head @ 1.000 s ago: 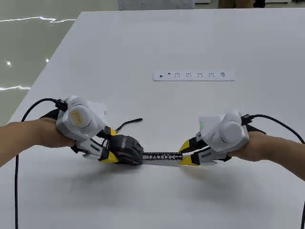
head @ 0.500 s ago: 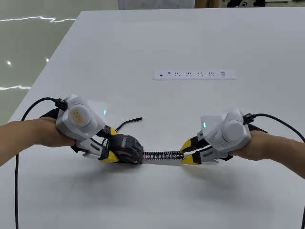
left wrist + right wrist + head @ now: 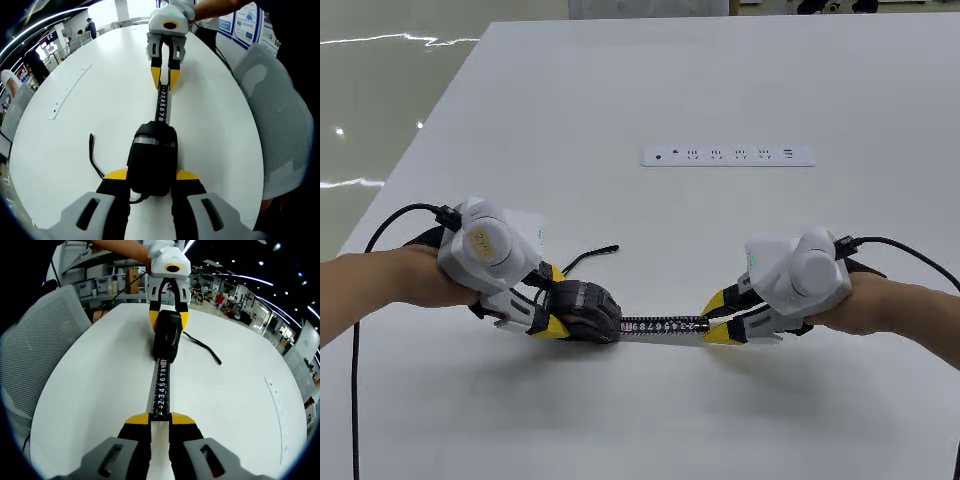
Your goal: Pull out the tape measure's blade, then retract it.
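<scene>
Blade [image 3: 663,325]: a bit more of it is out than a second ago, so we reckon we're still mid-pull and nowhere near the retract part. It runs flat along the near side of the table [image 3: 720,80], from the case on the left to the right gripper.
Right gripper [image 3: 708,322]: has crept a touch further right, with its jaws pinched on the blade's end. Digits up to about 9 show ahead of them in the right gripper view.
Left gripper [image 3: 556,302]: hasn't budged, jaws clamped on both sides of the case.
Case [image 3: 585,312]: black, near-left on the table, same spot as before. So we'd say the extra length comes from the pull, not from the case sliding.
Strap [image 3: 590,258]: lies loose on the table just beyond the case.
Hidden: the blade's very end is buried between the right jaws, so we can't tell if they hold the hook or the strip itself. We can't tell whether the case rests on the table or is lifted slightly. We can't make out any lock button either. Digits in the head view are too small to read properly.
</scene>
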`<state>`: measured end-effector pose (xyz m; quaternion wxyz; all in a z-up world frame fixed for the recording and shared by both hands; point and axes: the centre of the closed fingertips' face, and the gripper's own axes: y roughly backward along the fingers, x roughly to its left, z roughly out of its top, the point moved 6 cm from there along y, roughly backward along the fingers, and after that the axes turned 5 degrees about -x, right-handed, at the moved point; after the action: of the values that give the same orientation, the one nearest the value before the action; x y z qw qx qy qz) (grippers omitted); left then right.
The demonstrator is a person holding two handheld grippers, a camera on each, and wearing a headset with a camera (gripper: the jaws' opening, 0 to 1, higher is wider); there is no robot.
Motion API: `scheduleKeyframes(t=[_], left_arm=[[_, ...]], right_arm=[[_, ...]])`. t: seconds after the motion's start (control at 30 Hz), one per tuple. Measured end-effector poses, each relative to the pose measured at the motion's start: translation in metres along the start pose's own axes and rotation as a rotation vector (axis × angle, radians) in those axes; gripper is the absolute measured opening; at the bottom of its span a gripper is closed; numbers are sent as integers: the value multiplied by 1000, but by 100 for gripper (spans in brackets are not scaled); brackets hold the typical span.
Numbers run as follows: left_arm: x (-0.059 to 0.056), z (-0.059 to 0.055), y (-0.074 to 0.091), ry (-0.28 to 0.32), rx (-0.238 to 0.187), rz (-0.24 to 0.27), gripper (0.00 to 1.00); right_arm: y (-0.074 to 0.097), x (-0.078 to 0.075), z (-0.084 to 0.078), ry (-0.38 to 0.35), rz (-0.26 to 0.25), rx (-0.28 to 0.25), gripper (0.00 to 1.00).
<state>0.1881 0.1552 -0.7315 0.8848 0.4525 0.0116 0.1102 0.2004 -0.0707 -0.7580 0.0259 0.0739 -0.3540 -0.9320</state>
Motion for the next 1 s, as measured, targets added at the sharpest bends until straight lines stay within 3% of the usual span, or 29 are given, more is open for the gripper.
scheduleKeyframes(t=[1.0], left_arm=[[-1,2,-1,3,-3,1,26]], right_arm=[[3,-3,-10,-12,4,-3,11]])
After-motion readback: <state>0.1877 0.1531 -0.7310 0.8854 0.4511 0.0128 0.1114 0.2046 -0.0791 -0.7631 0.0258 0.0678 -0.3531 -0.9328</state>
